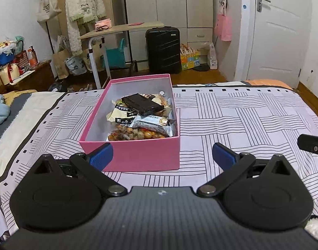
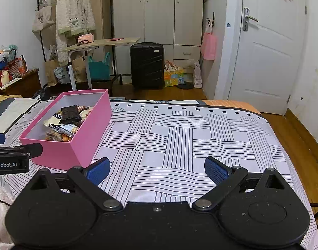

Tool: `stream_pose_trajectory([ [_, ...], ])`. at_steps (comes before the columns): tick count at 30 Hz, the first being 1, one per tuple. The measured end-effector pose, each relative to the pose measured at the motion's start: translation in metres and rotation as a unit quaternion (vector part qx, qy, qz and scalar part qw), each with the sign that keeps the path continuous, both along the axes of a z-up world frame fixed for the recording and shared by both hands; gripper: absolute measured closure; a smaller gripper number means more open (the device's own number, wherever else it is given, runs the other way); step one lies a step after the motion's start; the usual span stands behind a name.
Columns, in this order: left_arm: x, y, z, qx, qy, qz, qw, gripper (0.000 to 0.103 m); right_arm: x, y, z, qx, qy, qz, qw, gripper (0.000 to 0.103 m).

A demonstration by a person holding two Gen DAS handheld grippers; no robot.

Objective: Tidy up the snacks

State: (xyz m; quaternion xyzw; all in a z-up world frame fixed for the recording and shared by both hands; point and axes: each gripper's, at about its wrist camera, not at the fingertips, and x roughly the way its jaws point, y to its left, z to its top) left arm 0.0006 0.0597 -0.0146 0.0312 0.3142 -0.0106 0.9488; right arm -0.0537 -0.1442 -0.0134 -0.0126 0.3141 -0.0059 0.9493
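A pink box [image 1: 138, 156] stands on the striped bedspread [image 1: 242, 120], holding several snack packets [image 1: 138, 133] with a dark bar [image 1: 143, 104] lying on top. My left gripper [image 1: 162, 156] is open just in front of the box's near wall, with nothing between its blue pads [image 1: 101, 156]. In the right wrist view the same pink box [image 2: 81, 141] sits to the left, with its snack packets [image 2: 65, 128] inside. My right gripper [image 2: 156, 169] hangs open over bare bedspread [image 2: 179, 137] to the right of the box and holds nothing. Part of the left gripper's body [image 2: 10, 158] shows at that view's left edge.
Beyond the bed's far edge are a black suitcase [image 1: 163, 50], a small rolling desk [image 1: 121, 29], bags on the floor [image 1: 75, 64] and a wardrobe [image 1: 167, 4]. A white door [image 1: 279, 33] is at the right. Blue and yellow bedding [image 1: 0, 108] lies at the left.
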Motion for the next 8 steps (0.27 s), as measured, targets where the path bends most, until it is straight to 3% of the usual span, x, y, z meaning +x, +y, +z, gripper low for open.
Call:
stream_pose_trajectory([
  [8, -0.0002, 0.0008, 0.0003, 0.002, -0.004, 0.005, 1.0000, 0.000, 0.0009, -0.0003, -0.0003, 0.000, 0.000, -0.001, 1.000, 0.004],
])
